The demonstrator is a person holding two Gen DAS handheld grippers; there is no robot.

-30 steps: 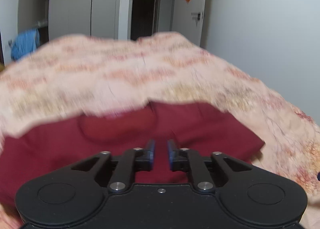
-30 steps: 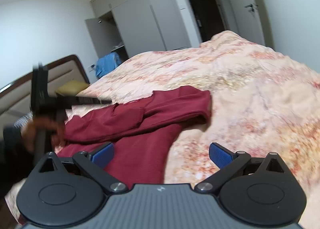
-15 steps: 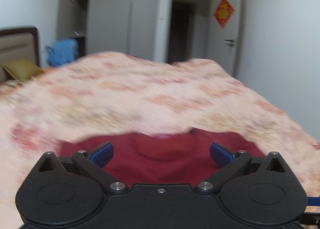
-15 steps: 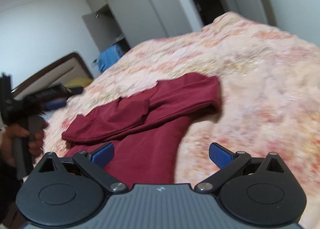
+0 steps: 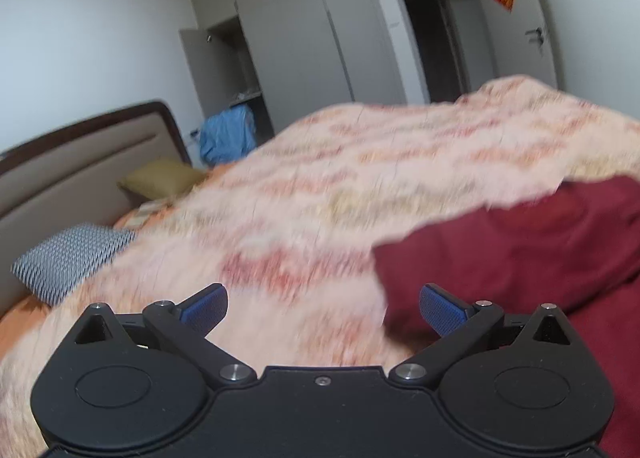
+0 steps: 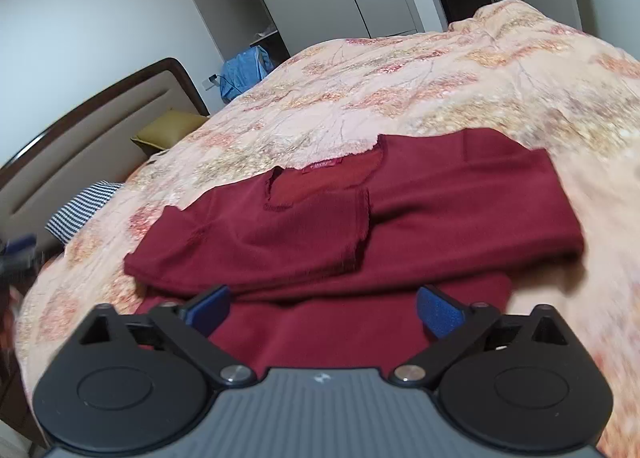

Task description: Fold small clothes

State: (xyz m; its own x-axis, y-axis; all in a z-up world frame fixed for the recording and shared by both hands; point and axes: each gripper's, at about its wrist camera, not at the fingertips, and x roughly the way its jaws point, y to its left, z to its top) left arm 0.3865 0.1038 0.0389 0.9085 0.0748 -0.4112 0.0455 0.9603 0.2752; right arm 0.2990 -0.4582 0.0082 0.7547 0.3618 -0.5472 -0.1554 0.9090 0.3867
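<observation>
A dark red shirt (image 6: 420, 218) lies on the floral bedspread (image 6: 400, 78), both sleeves folded across its chest, collar and label away from me. My right gripper (image 6: 322, 308) is open and empty, just above the shirt's lower body. My left gripper (image 5: 322, 308) is open and empty over bare bedspread (image 5: 320, 186), to the left of the shirt's left edge (image 5: 520, 250). The left wrist view is blurred by motion. The left gripper also shows as a blur at the left edge of the right wrist view (image 6: 16, 252).
A checked pillow (image 5: 72, 258) and an olive pillow (image 5: 164, 178) lie by the headboard (image 5: 80, 162) at the left. A blue cloth (image 5: 228, 134) hangs by the open wardrobe (image 5: 228, 54). A doorway and a door stand beyond the bed.
My left gripper opened, let go of the shirt and swung left off it. My right gripper moved over the shirt's lower part. The left sleeve now lies folded across the chest.
</observation>
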